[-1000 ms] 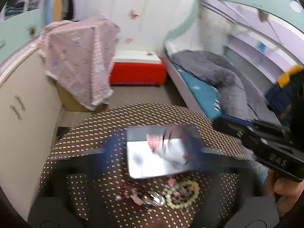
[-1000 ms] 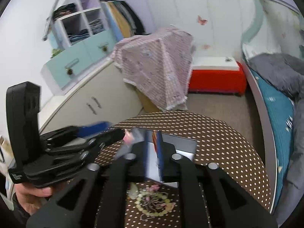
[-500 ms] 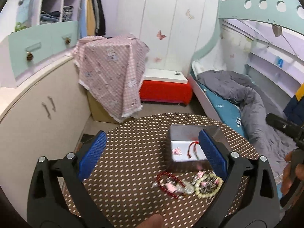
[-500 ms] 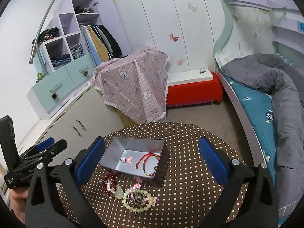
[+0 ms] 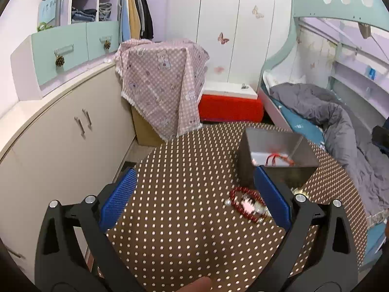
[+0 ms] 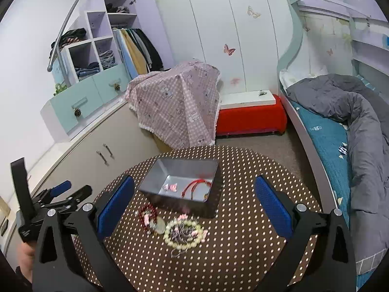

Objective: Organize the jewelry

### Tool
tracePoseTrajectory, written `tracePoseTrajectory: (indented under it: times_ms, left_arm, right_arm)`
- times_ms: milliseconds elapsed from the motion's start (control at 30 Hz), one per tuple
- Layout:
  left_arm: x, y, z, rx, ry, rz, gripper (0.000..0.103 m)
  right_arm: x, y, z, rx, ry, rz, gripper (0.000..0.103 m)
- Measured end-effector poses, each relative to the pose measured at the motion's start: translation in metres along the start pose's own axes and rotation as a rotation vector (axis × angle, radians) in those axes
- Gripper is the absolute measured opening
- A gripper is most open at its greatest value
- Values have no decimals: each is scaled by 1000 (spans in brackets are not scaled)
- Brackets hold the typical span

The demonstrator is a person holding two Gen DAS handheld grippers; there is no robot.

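Observation:
A grey metal box (image 6: 155, 170) stands open on the round brown polka-dot table (image 6: 243, 243). It holds a red cord bracelet (image 6: 194, 187) and a small pink piece (image 6: 171, 187). In front of the box lie a dark red bead bracelet (image 6: 147, 215) and a pale green bead bracelet (image 6: 183, 233) around a dark tangle. My right gripper (image 6: 193, 209) is open and empty above them. My left gripper (image 5: 194, 199) is open and empty, left of the box (image 5: 272, 143) and the red bead bracelet (image 5: 245, 203). It also shows in the right wrist view (image 6: 70, 191).
A cream cabinet (image 5: 60, 141) curves along the table's left. A box draped in pink checked cloth (image 5: 163, 82) and a red bench (image 5: 231, 107) stand beyond the table. A bed with a grey duvet (image 6: 352, 121) runs along the right.
Both grippers have drawn back from the box and opened wide. The left gripper has swung to the left of the table. The red cord bracelet and pink piece now lie in the box.

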State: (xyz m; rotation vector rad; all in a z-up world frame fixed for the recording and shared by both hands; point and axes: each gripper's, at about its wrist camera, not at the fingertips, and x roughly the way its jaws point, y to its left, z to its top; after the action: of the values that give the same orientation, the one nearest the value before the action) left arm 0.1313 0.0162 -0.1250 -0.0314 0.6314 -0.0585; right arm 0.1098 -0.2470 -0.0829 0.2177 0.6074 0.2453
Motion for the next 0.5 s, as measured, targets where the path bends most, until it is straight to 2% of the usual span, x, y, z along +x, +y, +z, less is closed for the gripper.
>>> tracePoseTrajectory:
  times_ms: [200, 367, 500]
  left_arm:
    - [21, -3, -19, 47, 58, -8, 95]
    - [58, -12, -39, 124, 162, -7, 95]
    - [79, -18, -47, 185, 215, 5, 95]
  right_arm:
    - [11, 3, -28, 4, 66, 22, 95]
    - [17, 5, -42, 15, 113, 33, 95]
    - [20, 3, -48, 24, 132, 34, 95]
